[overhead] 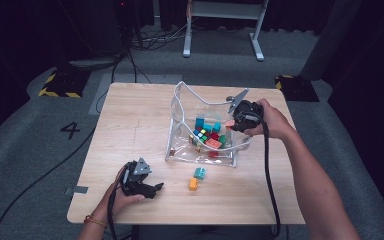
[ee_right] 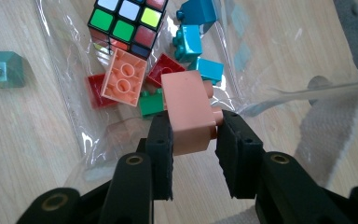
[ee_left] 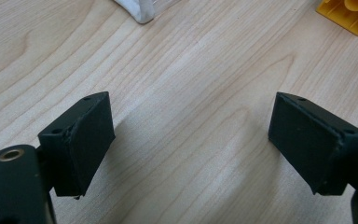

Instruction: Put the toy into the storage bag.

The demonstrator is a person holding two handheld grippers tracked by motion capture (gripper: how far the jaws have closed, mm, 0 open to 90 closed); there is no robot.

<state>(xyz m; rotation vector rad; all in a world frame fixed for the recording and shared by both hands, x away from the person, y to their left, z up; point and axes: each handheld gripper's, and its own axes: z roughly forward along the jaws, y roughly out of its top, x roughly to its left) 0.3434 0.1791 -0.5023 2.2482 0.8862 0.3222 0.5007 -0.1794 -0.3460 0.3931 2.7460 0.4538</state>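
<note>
Left gripper [overhead: 155,188], jaws spread wide and empty, rests on the table [overhead: 130,125] near the bag's front corner. Just in front of the bag lie an orange block [overhead: 193,184] and a teal block [overhead: 199,173]. Right gripper [ee_right: 193,140] clamps a pink block [ee_right: 189,112] above the clear bag [overhead: 180,107], over its right side; in the bag lie a puzzle cube [ee_right: 126,23] and loose blocks [ee_right: 123,77]
</note>
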